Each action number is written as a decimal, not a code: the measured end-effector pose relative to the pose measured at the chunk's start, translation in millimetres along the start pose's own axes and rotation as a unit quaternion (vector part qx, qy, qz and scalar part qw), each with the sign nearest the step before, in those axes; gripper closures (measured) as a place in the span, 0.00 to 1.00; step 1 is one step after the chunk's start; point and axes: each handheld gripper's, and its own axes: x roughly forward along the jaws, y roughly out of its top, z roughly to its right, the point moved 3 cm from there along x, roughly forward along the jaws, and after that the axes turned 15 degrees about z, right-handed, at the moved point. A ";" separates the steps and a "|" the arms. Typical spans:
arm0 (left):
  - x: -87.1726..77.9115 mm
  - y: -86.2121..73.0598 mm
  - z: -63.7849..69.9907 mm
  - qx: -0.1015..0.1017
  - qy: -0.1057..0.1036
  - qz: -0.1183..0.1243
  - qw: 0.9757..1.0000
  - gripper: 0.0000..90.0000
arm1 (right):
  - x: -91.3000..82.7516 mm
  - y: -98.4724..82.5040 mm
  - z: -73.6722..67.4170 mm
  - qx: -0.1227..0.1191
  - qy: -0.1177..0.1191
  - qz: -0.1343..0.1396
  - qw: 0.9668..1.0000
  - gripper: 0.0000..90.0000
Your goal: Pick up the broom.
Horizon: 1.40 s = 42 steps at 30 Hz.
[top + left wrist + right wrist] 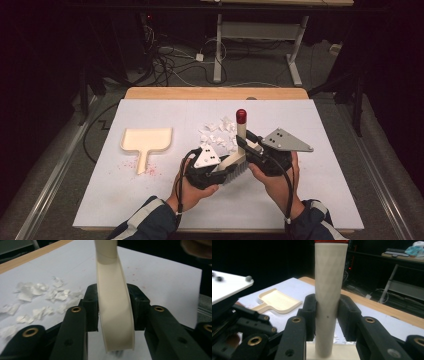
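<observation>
No brand, label or readable writing appears on any item. At far left of the white table cover (300, 190) lies a cream dustpan (146, 140), flat, handle toward the person, with faint red specks on the sheet around its handle; the right gripper view shows it well apart from the tools. Right of it, a scatter of white paper scraps (219, 131) sits just beyond the grippers. The left gripper (212, 172) has its jaws clamped on the cream back of the brush head (115, 315), pads pressing both edges. The brush (235, 162) is held between both hands near the table centre, bristles down toward the person, handle rising to a red cap (241, 116). The right gripper (250, 145) is clamped on the brush's cream handle (328, 302), one pad on each side.
</observation>
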 end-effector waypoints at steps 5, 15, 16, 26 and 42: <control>-7.0 3.5 -2.2 0.013 -0.006 -0.006 1.000 0.74 | -4.7 3.5 -2.3 0.008 0.010 0.005 1.000 0.77; -45.3 7.7 1.5 0.068 -0.029 -0.039 0.996 0.74 | -27.6 16.8 5.4 -0.052 0.133 0.046 0.989 0.56; -49.4 6.6 2.5 0.070 -0.033 -0.043 0.996 0.74 | -30.3 15.5 6.5 -0.063 0.150 0.035 0.986 0.54; -57.4 -5.2 15.9 0.091 -0.088 -0.069 0.990 0.74 | -20.3 -37.0 4.3 -0.110 0.315 -0.120 0.935 0.41; -53.6 -8.7 6.7 0.048 -0.170 -0.027 0.984 0.69 | -7.2 -69.2 -2.7 -0.043 0.428 -0.133 0.893 0.71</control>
